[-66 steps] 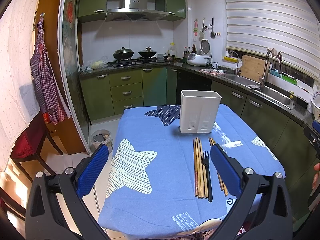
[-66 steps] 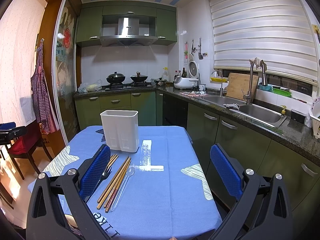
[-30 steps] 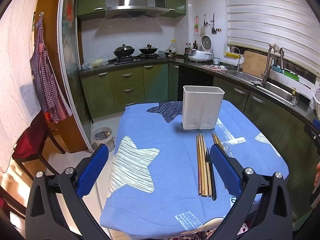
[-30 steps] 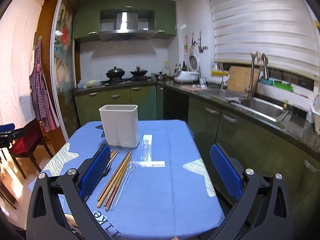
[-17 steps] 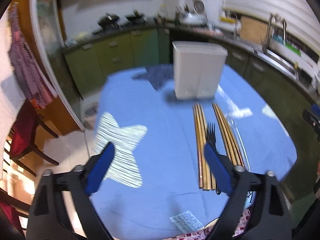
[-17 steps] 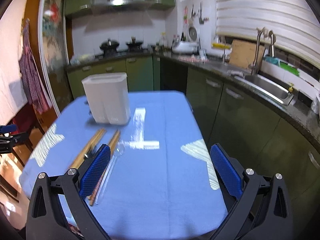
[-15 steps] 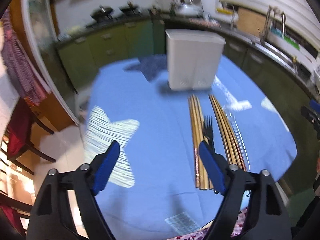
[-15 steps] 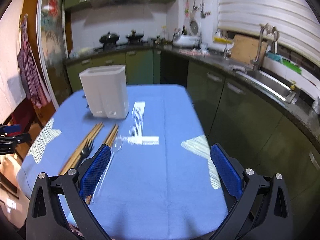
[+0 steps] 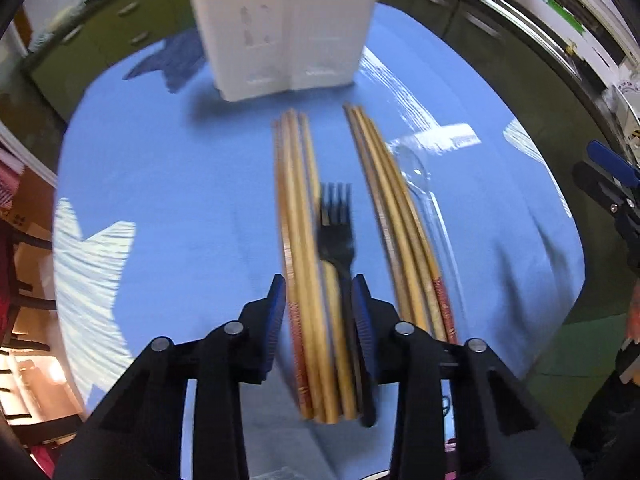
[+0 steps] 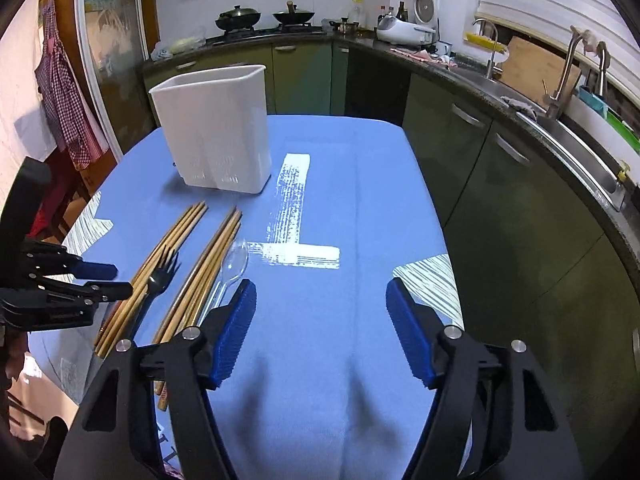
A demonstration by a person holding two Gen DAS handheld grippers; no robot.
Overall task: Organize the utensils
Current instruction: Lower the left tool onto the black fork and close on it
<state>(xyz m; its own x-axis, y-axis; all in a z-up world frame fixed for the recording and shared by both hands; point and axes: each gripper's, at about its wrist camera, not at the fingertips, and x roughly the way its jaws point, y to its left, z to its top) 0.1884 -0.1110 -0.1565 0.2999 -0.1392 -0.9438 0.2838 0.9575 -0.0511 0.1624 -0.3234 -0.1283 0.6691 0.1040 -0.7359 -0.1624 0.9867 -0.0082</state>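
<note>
From my left wrist view, the surface (image 9: 168, 184) wore a blue cloth with pale star shapes, and dark green cabinets (image 9: 100, 36) curved behind it. The white utensil holder (image 9: 280, 28) stood at the far end, its top cut off by the frame, so I could not see inside. Just in front of it lay two bundles of wooden chopsticks, a left bundle (image 9: 298, 216) and a right bundle (image 9: 394, 220), with a black fork (image 9: 337, 224) between them and a clear spoon (image 9: 424, 184) beside the right bundle. My left hand-held gripper (image 9: 319, 292) was narrowed around the near ends of the left bundle and the fork handle, blue pads (image 9: 277, 312) on either side (the blur kept me from telling whether they were actually pinching).

From my right wrist view, the same blue surface (image 10: 360, 184) ran toward a kitchen with a stove and pans (image 10: 264, 16), a rice cooker (image 10: 404, 32), and a sink with a tap (image 10: 568, 64) under the blinds. A checked apron (image 10: 64, 96) hung at the left. The holder (image 10: 212, 124) stood upright and, as far as its open top showed, held nothing. The chopsticks (image 10: 216, 256), fork (image 10: 158, 276) and spoon (image 10: 234, 264) lay flat on the cloth near it. My right hand-held gripper (image 10: 320, 320) hung released, fingers well apart over bare cloth, grasping nothing; its left finger sat just beside the spoon's handle.
</note>
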